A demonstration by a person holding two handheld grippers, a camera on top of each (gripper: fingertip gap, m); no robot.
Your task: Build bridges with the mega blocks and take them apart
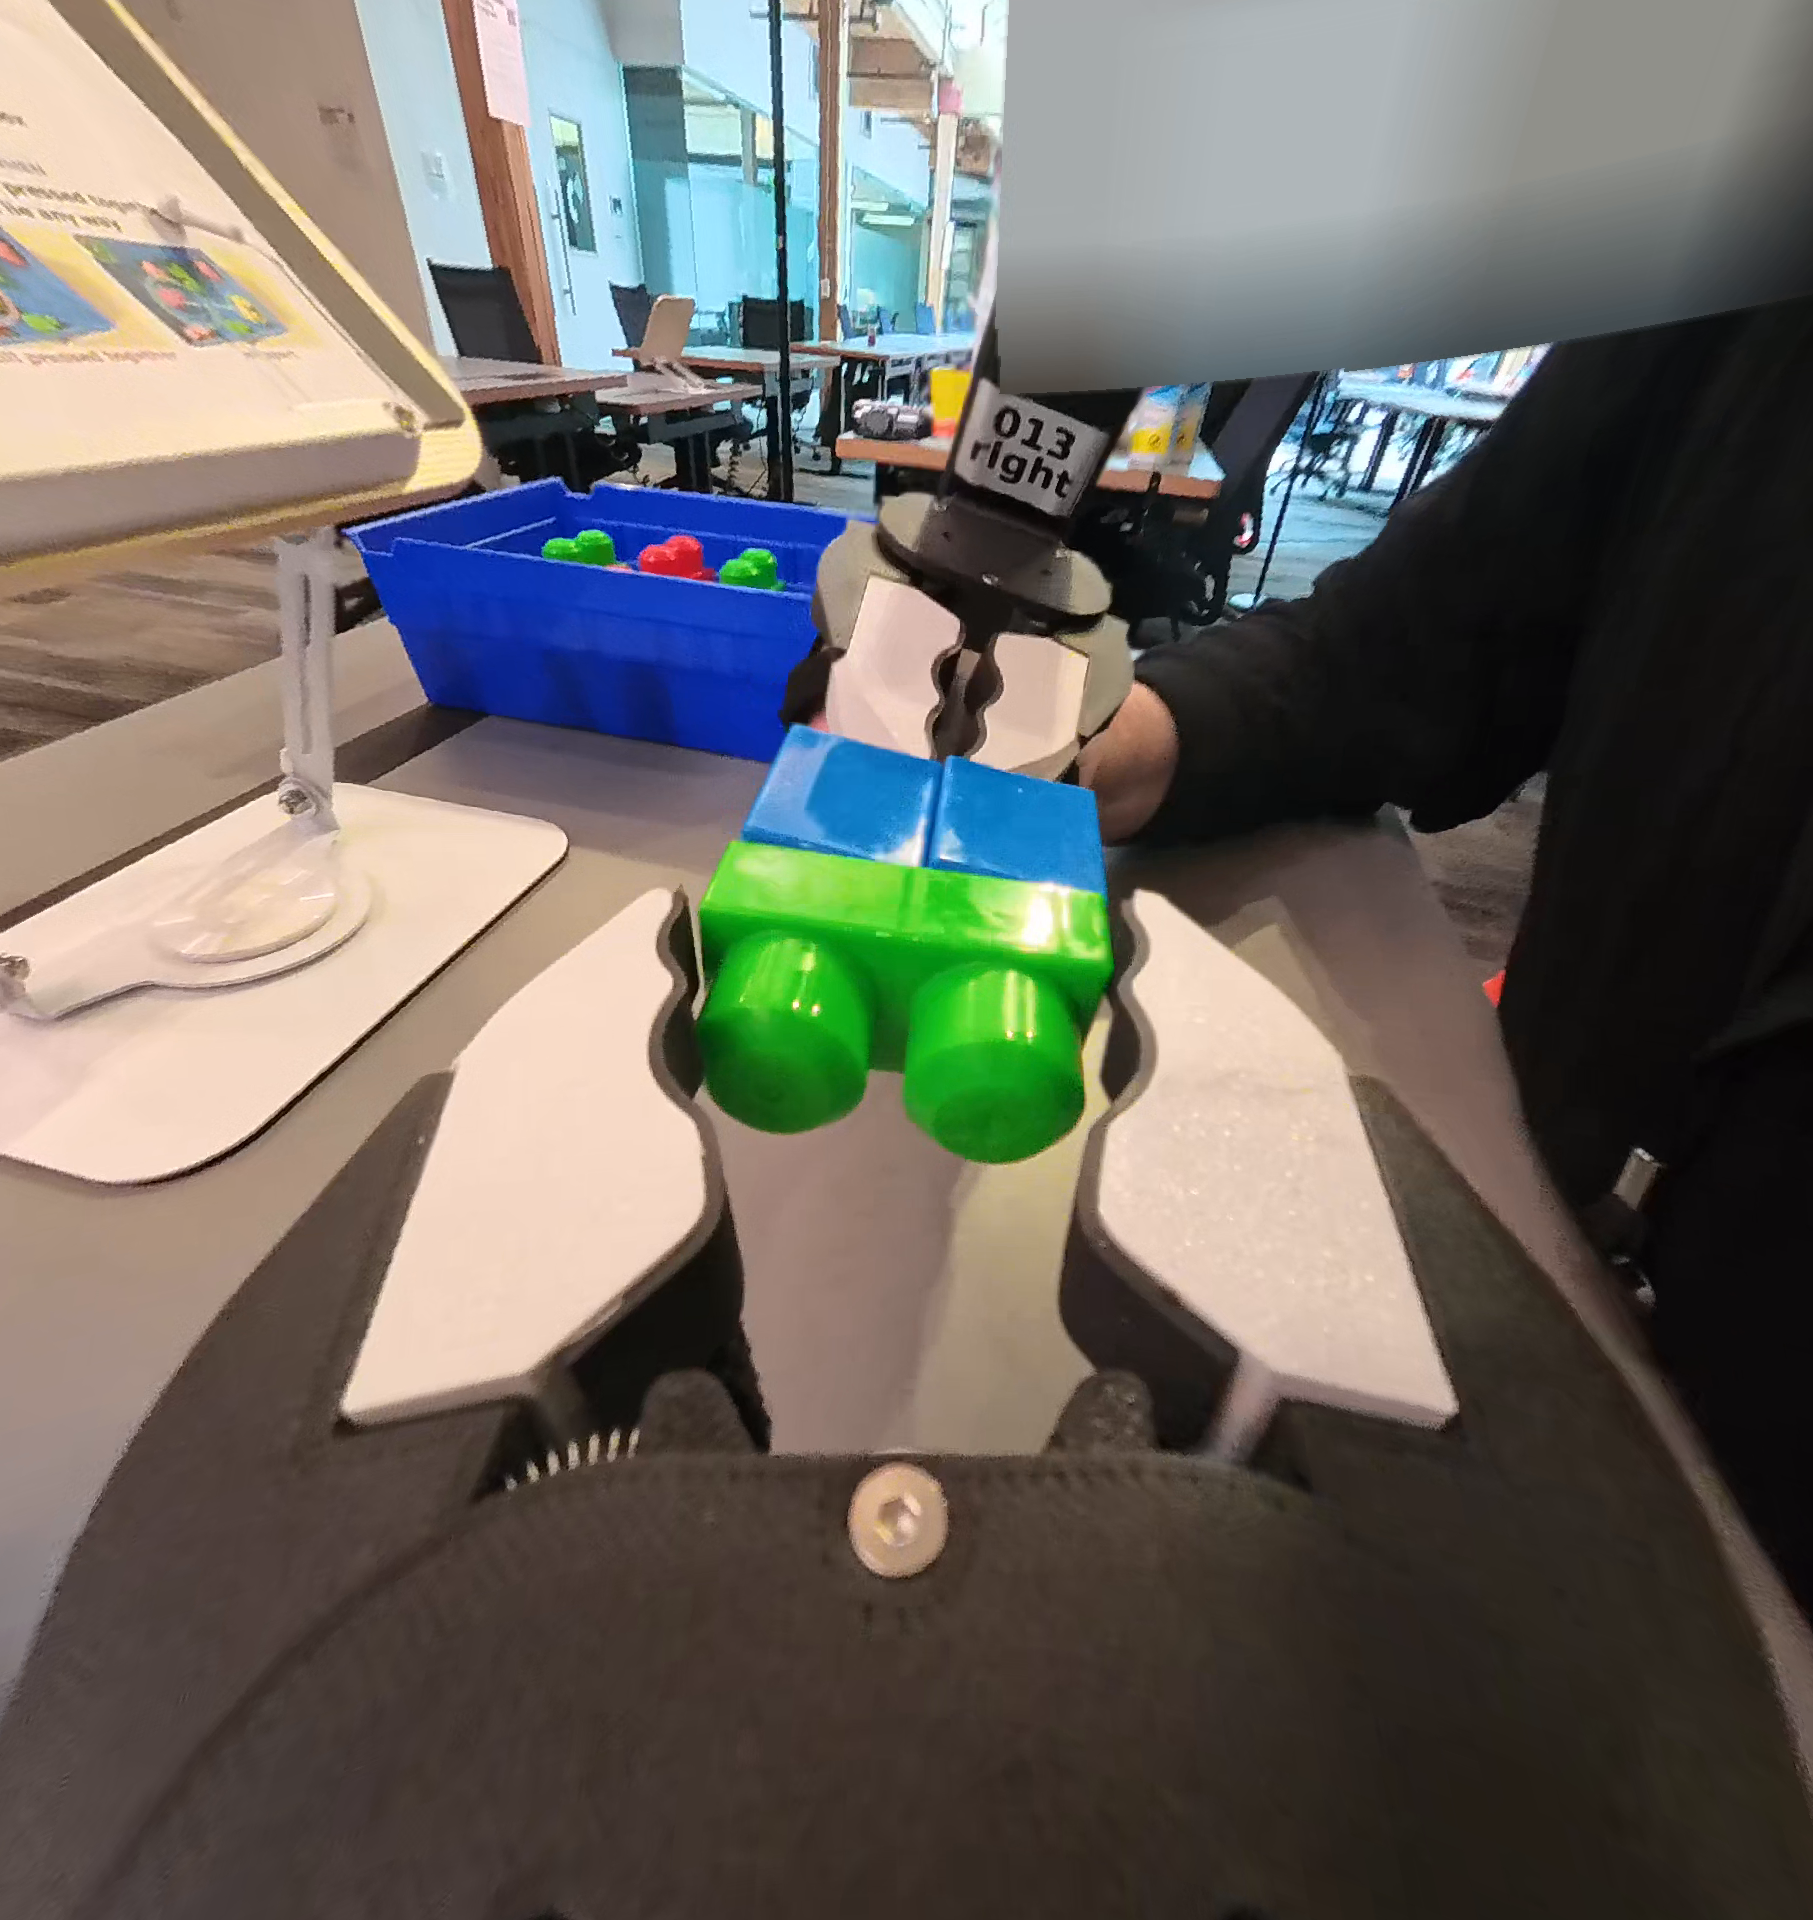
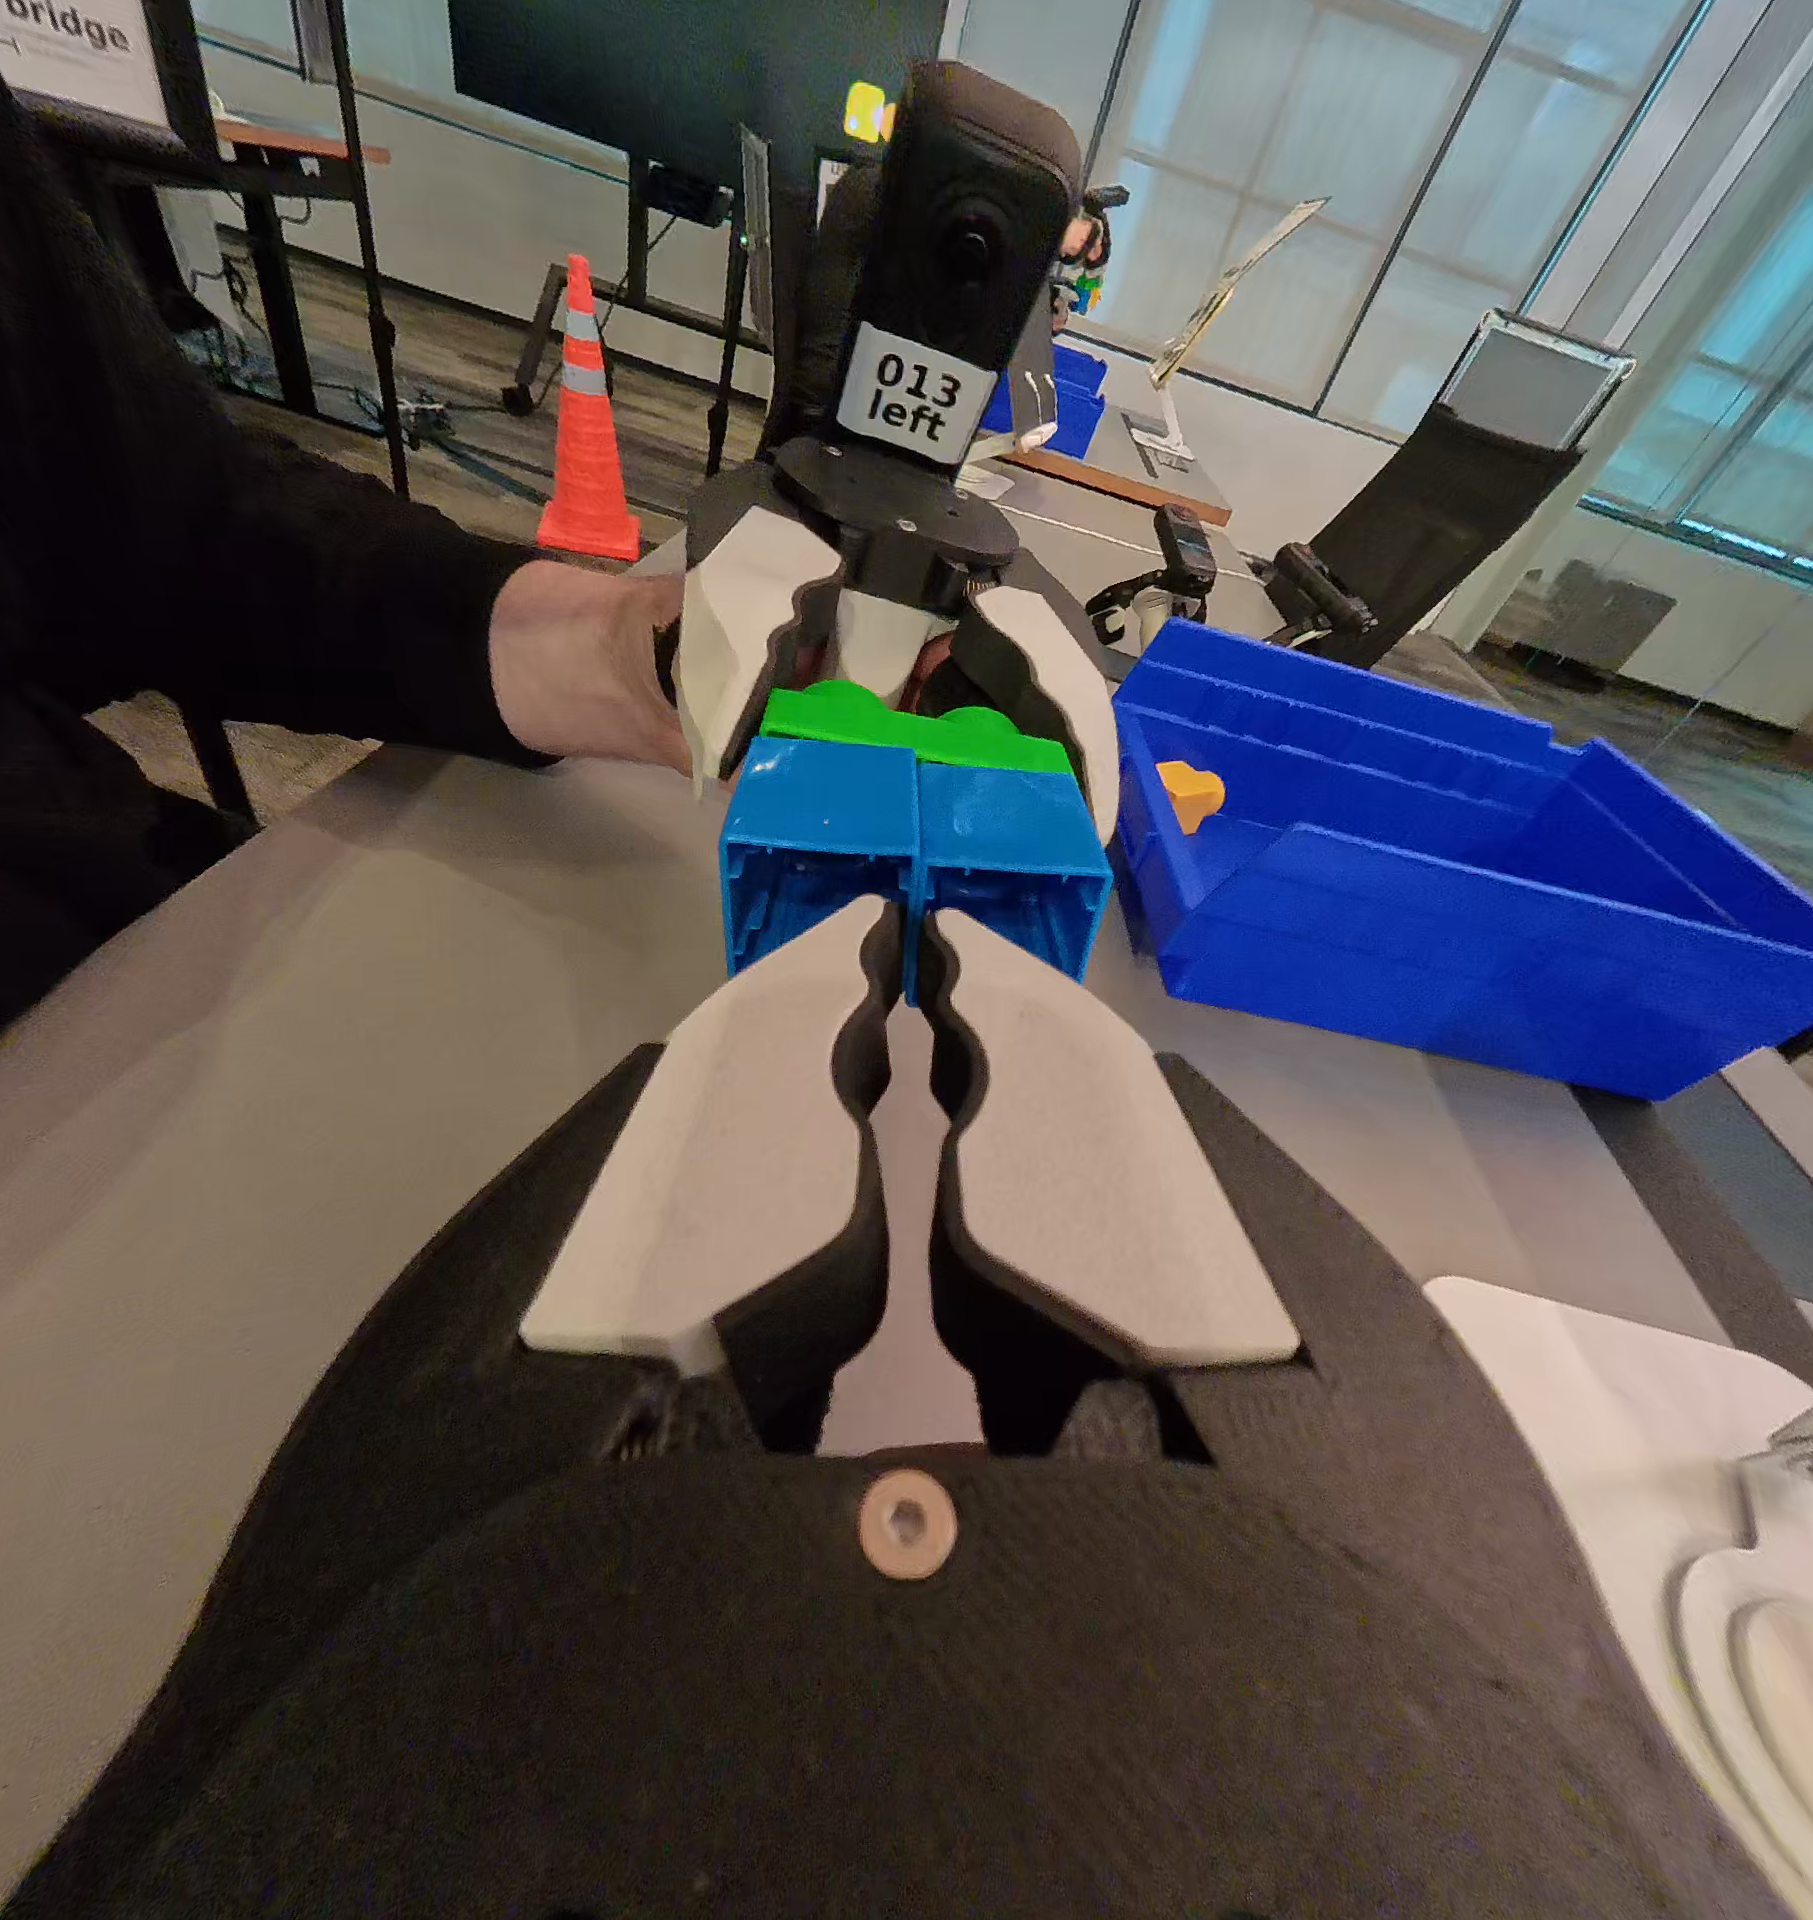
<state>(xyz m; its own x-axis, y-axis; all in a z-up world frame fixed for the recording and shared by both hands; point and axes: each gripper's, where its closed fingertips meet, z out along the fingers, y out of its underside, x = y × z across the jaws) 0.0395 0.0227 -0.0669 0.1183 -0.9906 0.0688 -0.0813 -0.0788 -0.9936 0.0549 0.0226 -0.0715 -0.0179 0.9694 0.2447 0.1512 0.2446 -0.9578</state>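
Jaws on the left gripper (image 1: 907,997) stand wide and clamp the green block (image 1: 907,935) by its two short ends, one pad on each end, studs pointing back toward the wrist. Jaws on the right gripper (image 2: 912,935) are drawn nearly together and pinch the thin adjoining walls where the two blue blocks (image 2: 912,821) meet, reaching in through their open undersides. The assembly is a small bridge turned on its side and held clear above the grey counter (image 2: 310,987): the green block spans both blue blocks, which sit pressed onto its underside at the 12 o'clock side of the left wrist view. In my judgement the opposed grips serve a purpose: one tool anchors the span while the other holds the two legs together, so force can run straight along the stud axis, either to seat the joint or to pull it apart; which of the two cannot be told. The narrow pinch on the walls looks the weaker hold and could slip under a hard pull. A blue bin (image 2: 1504,862) rests on the counter at 2 o'clock in the right wrist view, with an orange block (image 2: 1188,795) inside. A second blue bin (image 1: 569,634), at 11 o'clock in the left wrist view, holds green and red pieces beside a white instruction stand (image 1: 206,883).
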